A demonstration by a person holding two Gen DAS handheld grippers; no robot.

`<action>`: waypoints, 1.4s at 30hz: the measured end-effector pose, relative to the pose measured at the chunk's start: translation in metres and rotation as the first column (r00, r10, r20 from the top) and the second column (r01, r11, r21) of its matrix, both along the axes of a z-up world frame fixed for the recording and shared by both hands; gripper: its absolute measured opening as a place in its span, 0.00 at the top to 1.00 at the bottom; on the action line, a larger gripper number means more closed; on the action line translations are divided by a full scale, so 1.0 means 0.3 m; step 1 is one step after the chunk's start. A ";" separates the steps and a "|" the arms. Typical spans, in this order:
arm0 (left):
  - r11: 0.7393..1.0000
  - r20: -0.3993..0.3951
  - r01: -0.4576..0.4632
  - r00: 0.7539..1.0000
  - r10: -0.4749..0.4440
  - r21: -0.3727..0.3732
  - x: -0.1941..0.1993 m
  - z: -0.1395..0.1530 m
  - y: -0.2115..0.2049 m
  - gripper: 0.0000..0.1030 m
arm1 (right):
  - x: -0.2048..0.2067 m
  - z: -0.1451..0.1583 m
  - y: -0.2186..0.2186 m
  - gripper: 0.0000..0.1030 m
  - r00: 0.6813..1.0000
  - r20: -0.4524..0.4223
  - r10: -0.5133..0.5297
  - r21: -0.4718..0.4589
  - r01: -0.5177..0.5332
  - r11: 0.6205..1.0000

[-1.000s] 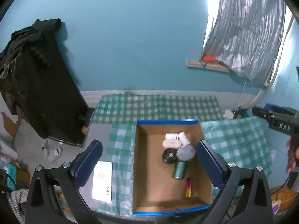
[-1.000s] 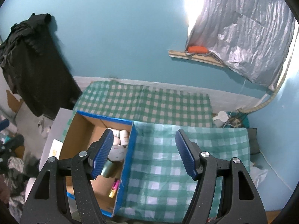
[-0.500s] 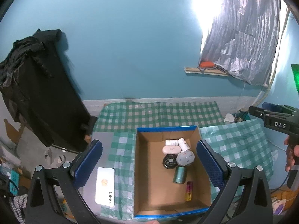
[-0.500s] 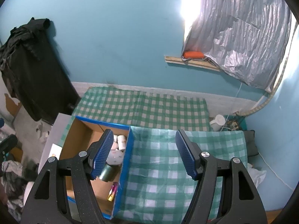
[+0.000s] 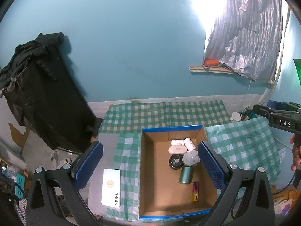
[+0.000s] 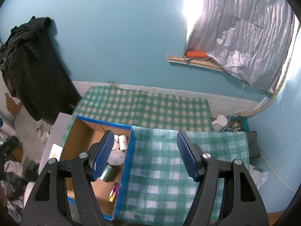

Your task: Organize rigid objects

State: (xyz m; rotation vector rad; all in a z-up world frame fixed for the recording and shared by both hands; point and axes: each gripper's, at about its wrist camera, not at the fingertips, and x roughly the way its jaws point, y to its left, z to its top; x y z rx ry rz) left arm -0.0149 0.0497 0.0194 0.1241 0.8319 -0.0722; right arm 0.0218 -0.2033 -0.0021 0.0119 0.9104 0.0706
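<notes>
Several small rigid objects lie inside the cardboard box: white bottles at its far end, a white case, a black disc, a green can and a pink-yellow lighter nearer its front. A white phone rests left of the box on the bench. The left hand-held gripper hangs released above the box; the right hand-held gripper hovers released over the box's right wall and checked cloth.

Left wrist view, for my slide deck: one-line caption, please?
Open left gripper above a cardboard box of small items, white phone beside it.
</notes>
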 end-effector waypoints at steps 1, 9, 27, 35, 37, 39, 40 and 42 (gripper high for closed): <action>1.000 0.002 0.000 1.000 0.000 0.005 -0.003 0.001 -0.001 0.01 | -0.001 0.001 -0.001 0.34 1.000 0.000 -0.001 -0.001 0.001 1.000; 1.000 -0.004 0.003 1.000 -0.003 0.005 0.010 0.000 -0.004 0.01 | -0.001 0.000 -0.001 0.34 1.000 -0.001 0.001 -0.001 -0.001 1.000; 1.000 -0.010 -0.001 1.000 0.001 -0.005 0.018 0.003 -0.014 0.01 | 0.006 0.004 -0.008 0.34 1.000 0.004 0.005 -0.004 -0.005 1.000; 1.000 -0.017 -0.004 1.000 0.004 -0.002 0.019 -0.006 -0.014 0.01 | 0.005 0.004 -0.006 0.34 1.000 0.005 0.004 -0.005 -0.004 1.000; 1.000 -0.020 -0.005 1.000 0.005 -0.002 0.020 -0.009 -0.012 0.01 | 0.006 0.003 -0.006 0.34 1.000 0.004 0.005 -0.005 -0.005 1.000; 1.000 -0.020 -0.003 1.000 0.003 -0.002 0.021 -0.009 -0.012 0.01 | 0.005 0.004 -0.007 0.34 1.000 0.005 0.003 -0.006 -0.003 1.000; 1.000 -0.021 -0.001 1.000 0.001 0.000 0.023 -0.011 -0.013 0.01 | 0.005 0.003 -0.006 0.34 1.000 0.005 0.004 -0.005 -0.004 1.000; 1.000 -0.022 0.002 1.000 -0.002 0.006 0.025 -0.013 -0.018 0.01 | 0.004 0.003 -0.006 0.34 1.000 0.006 0.004 -0.007 -0.004 1.000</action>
